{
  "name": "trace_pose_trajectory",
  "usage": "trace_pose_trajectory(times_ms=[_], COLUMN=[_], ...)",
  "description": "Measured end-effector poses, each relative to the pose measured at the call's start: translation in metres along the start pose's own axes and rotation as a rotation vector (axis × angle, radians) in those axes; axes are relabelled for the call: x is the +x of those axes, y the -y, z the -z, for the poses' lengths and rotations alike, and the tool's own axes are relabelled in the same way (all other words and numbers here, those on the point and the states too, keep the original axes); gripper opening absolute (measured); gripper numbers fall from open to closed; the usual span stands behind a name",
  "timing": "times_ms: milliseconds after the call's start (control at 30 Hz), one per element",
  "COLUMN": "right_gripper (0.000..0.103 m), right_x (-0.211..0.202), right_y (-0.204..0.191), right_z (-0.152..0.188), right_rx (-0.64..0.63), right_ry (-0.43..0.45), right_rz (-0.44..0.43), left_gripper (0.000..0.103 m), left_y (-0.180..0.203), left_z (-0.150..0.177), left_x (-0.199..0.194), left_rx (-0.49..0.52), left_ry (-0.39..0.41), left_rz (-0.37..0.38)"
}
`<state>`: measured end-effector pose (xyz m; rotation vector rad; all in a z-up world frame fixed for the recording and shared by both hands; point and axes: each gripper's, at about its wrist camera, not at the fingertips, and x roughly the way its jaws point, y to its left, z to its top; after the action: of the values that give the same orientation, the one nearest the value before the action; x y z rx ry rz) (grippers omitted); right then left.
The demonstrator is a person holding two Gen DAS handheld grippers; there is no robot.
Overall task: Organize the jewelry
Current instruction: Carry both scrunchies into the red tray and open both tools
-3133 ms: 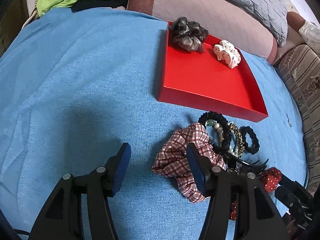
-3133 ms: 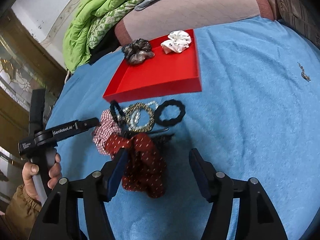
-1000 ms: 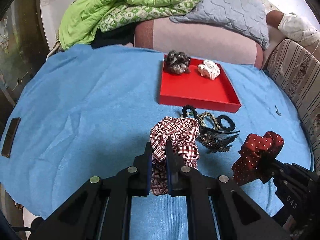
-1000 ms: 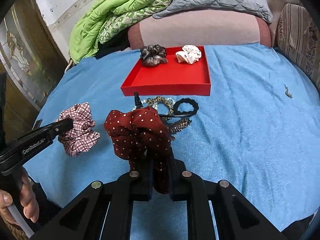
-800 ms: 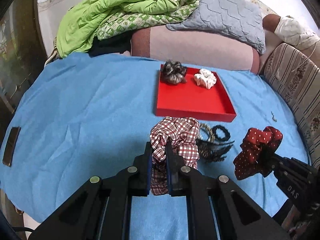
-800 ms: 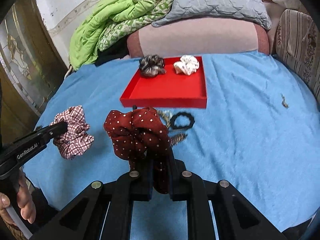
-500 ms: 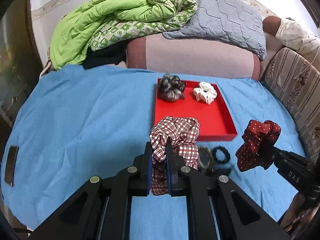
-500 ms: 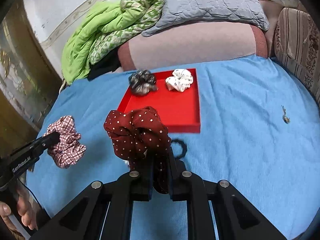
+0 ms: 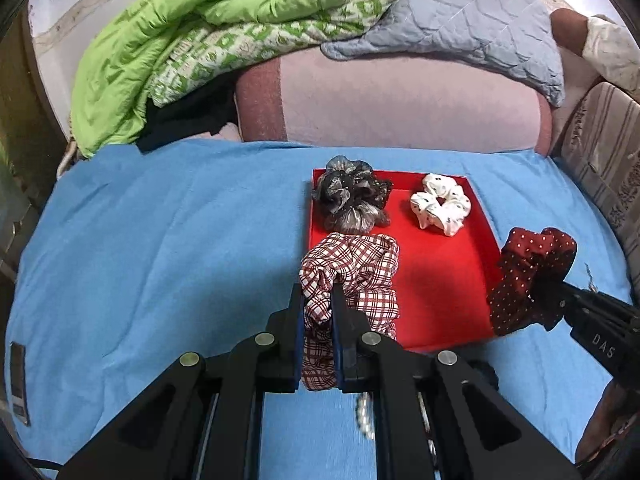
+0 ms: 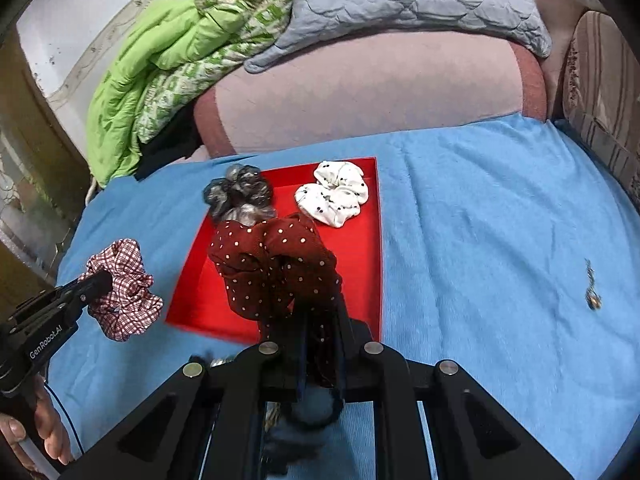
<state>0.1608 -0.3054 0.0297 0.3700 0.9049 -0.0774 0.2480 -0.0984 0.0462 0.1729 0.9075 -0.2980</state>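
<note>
My left gripper (image 9: 318, 300) is shut on a red-and-white plaid scrunchie (image 9: 352, 272) and holds it over the near left edge of the red tray (image 9: 448, 280). My right gripper (image 10: 320, 316) is shut on a dark red polka-dot scrunchie (image 10: 276, 268) above the tray's (image 10: 368, 248) near part. In the left wrist view that scrunchie (image 9: 528, 276) hangs at the tray's right rim. A grey-black scrunchie (image 9: 350, 198) and a white dotted scrunchie (image 9: 440, 204) lie at the tray's far end. The plaid scrunchie (image 10: 124, 288) shows left of the tray in the right wrist view.
The tray sits on a blue cloth (image 9: 160, 248). A pink bolster (image 9: 400, 108), green quilt (image 9: 200, 24) and grey pillow (image 9: 460, 20) lie behind it. Beaded bracelets (image 9: 366, 416) lie under my left gripper. A small metal piece (image 10: 592, 292) lies at right.
Both grippers closed on their scrunchies, lifted them off the cloth and carried them forward to the tray. The pile of hair ties and bracelets has dropped below the grippers.
</note>
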Motion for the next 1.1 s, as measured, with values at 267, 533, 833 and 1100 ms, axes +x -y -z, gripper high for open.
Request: trace_pose_trajectory(times_ms=[267,533,833,1100], right_gripper=[0.012,0.012,0.014,0.032], right_x=[0.057,0.1,0.126,0.126], right_y=[0.005,0.012,0.018,0.021], right_z=[-0.022,-0.035,-0.042,-0.043], right_rx=[0.001,0.012,0.029,0.039], right_ry=[-0.056,-0.103,-0.13,-0.122], right_rz=[0.014,0.033,0.036,0.029], left_gripper=[0.011,0.011,0.028,0.042], left_y=[0.01,0.001,0.007,0.001], left_z=[-0.016,-0.018,-0.022,-0.027], left_x=[0.066,0.112,0.115,0.096], left_rx=[0.013,-0.02,0.014,-0.013], left_ry=[-0.075,-0.139,-0.111,-0.077], left_rz=[-0.008,-0.019,-0.017,0.009])
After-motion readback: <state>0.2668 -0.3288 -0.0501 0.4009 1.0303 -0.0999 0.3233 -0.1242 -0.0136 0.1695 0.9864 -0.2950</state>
